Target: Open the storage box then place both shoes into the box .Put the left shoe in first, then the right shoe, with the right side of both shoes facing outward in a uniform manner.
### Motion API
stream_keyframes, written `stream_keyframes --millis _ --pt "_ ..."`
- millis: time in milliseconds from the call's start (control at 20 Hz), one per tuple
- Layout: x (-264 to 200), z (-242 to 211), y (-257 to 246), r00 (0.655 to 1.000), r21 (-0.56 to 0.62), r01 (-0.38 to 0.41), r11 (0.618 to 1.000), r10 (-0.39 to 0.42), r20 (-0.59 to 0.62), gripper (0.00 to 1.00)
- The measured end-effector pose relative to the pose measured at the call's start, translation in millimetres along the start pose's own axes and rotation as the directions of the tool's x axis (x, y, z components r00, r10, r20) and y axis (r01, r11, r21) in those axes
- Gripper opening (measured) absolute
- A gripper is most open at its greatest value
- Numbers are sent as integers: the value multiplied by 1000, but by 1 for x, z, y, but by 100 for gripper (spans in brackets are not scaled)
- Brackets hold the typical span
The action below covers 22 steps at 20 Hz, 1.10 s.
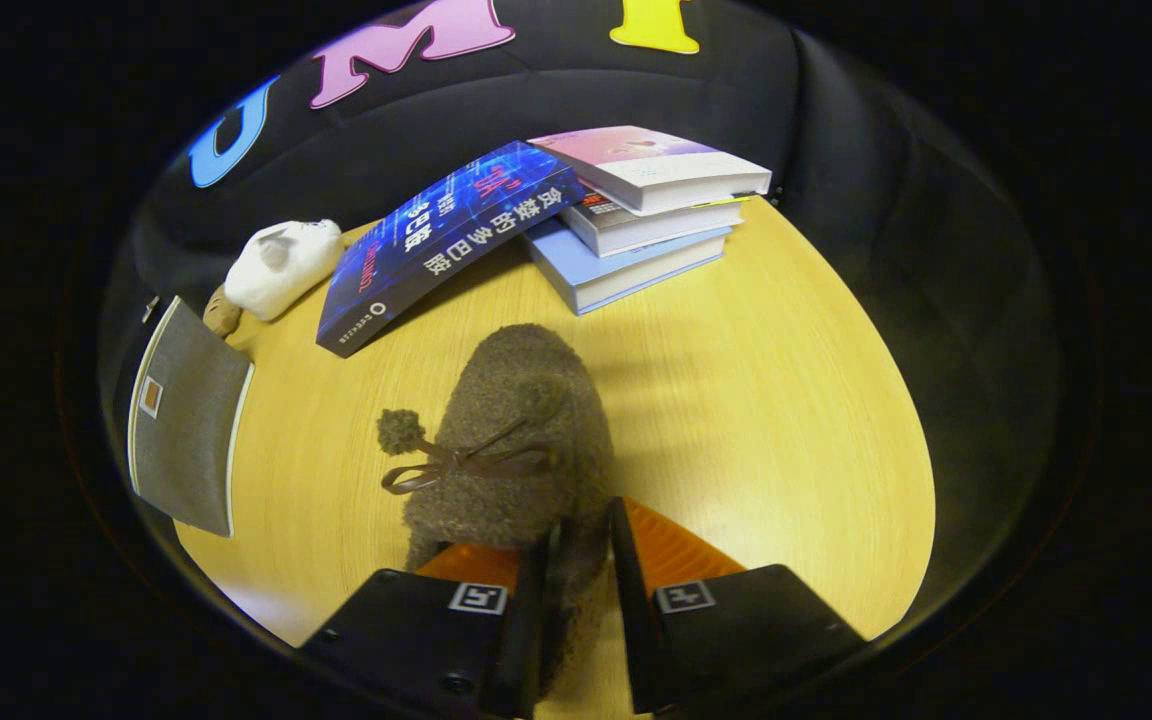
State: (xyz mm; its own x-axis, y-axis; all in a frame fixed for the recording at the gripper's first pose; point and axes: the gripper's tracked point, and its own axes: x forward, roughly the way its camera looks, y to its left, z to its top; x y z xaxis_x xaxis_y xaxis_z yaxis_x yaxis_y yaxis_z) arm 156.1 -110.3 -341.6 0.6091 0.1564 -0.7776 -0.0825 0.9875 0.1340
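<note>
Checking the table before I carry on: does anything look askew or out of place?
Yes. The dark blue book leans tilted against the stack of books rather than lying flat. The gripper is shut on the fuzzy brown shoe; the grey storage box sits beyond it.

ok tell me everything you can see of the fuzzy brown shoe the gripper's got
The fuzzy brown shoe looks like a plush slipper-boot in curly, fleece-like fabric. A thin brown ribbon bow crosses its top, with a small matching pompom at one end. It rests on the light wooden table, stretching ahead of the gripper toward the slanted blue book. Its near end sits between the fingers, which are closed on its fabric.
</note>
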Motion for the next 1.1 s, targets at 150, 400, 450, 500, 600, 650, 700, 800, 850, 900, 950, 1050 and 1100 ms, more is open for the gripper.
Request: stream_keyframes --millis 150,400,450,500,600,650,700,800,850,900,950,1050,1100 --pt "-1 2 -5 1000 34 9 999 -9 -21 25" --pt "-1 2 -2 999 22 -26 999 26 -19 7" --pt "-2 0 0 999 25 -33 999 34 -28 7" --pt "-3 -1 2 999 36 -37 999 39 -38 7" --pt "-9 -3 7 998 55 -44 998 46 -45 7" --pt "-13 -2 10 998 63 -45 997 47 -43 7" --pt "-19 0 14 998 73 -45 996 48 -37 7" --pt "-30 6 22 999 103 -44 994 47 -20 7" --pt "-37 9 27 999 124 -44 991 47 -19 7" --pt "-44 12 33 999 146 -45 988 48 -15 7" --pt "-52 16 39 999 158 -46 986 48 -7 7" --pt "-67 22 50 999 154 -36 987 36 8 7" --pt "-75 26 55 1000 147 -28 989 26 15 7"
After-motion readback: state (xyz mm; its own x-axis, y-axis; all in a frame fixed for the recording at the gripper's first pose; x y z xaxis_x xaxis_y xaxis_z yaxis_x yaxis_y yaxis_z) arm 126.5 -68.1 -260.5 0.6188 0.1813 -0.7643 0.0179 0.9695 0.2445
